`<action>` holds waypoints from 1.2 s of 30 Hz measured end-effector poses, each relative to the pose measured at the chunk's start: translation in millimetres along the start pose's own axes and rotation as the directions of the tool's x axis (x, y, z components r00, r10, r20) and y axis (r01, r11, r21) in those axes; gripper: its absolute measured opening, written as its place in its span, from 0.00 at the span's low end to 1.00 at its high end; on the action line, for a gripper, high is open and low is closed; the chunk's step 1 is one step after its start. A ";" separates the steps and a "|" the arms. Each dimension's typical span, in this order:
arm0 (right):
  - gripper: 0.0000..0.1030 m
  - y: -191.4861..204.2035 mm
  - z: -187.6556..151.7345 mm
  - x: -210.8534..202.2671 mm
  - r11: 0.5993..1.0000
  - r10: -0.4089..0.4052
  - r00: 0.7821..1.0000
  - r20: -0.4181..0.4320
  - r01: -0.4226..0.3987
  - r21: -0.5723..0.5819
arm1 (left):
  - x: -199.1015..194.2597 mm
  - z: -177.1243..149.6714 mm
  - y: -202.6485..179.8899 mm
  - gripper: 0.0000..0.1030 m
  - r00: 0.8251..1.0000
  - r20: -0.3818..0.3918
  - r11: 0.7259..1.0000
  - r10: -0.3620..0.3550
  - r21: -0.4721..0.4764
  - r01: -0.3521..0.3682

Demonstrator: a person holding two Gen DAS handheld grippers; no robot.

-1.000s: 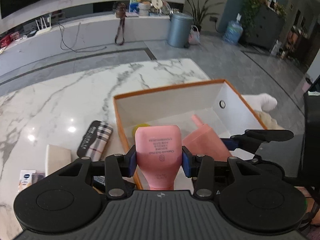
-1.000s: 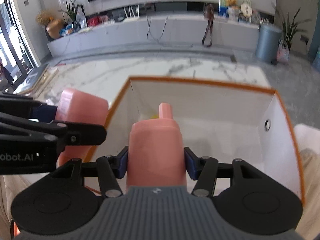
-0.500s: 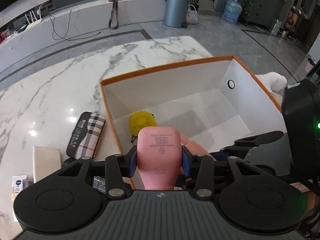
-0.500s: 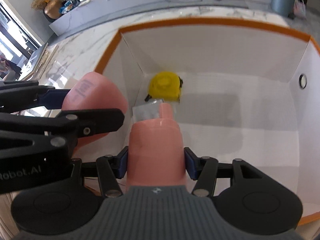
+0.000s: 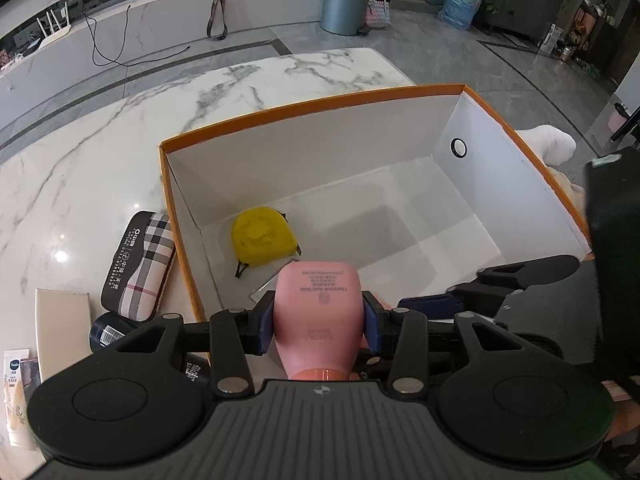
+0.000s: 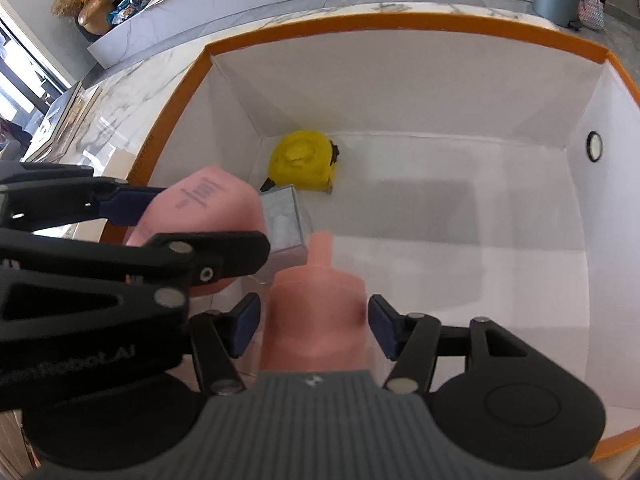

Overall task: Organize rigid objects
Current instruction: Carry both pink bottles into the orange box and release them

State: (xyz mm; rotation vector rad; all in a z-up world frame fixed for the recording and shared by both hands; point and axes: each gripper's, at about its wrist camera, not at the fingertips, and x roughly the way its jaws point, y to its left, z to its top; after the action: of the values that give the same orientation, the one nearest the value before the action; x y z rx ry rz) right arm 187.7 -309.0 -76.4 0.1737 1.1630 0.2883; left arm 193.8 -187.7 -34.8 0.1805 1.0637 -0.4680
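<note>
Pink bottle [image 6: 316,320] hangs low inside the orange-rimmed box [image 6: 400,36], between the right tool [image 6: 312,320] pads, which are opening and already clear of it. Left tool [image 5: 318,316] clamps a pink tube [image 5: 318,300] just beside. Falling, the bottle may strike the clear case [image 6: 286,224] or the yellow tape measure [image 6: 304,160].

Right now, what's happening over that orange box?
A person holds a claw in each hand over the orange-rimmed box. The left claw is shut on a pink tube at the box's near left. The right claw is opening around a pink bottle, its pads now clear of the sides, dropping it in. A yellow tape measure and a small clear case already lie inside.
</note>
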 end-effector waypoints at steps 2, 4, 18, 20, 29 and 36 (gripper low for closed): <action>0.65 -1.3 -0.3 -4.4 0.999 -0.041 0.999 0.030 0.041 -0.011 | -0.5 -0.3 -0.1 0.47 1.000 0.002 1.000 0.002 -0.003 -0.002; 0.65 -3.8 -1.7 -10.3 0.996 -0.092 0.993 0.068 0.094 -0.013 | -0.7 -0.1 -0.3 0.47 1.000 0.005 1.000 0.006 -0.008 -0.006; 0.65 -17.7 -3.3 -24.8 0.970 -0.243 0.954 0.176 0.244 0.016 | 0.9 0.9 -11.4 0.47 0.986 0.043 0.985 0.160 0.054 -0.162; 0.64 -20.1 -5.5 -28.3 0.971 -0.239 0.953 0.184 0.238 0.029 | 3.6 -0.5 -16.1 0.47 0.985 0.036 0.981 0.169 0.087 -0.172; 0.63 -25.5 -5.4 -20.4 0.978 -0.207 0.964 0.164 0.200 0.059 | 15.9 -9.3 -22.3 0.48 0.984 -0.039 0.972 0.175 0.163 -0.167; 0.63 -24.4 -6.9 -17.2 0.979 -0.204 0.966 0.159 0.198 0.052 | 13.2 -11.2 -21.5 0.52 0.984 -0.036 0.972 0.177 0.164 -0.169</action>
State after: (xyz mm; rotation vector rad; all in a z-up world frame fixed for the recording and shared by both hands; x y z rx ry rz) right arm 178.3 -337.6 -70.9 0.1075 1.0140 0.0723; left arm 180.5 -206.5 -50.0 0.4265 1.0492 -0.3929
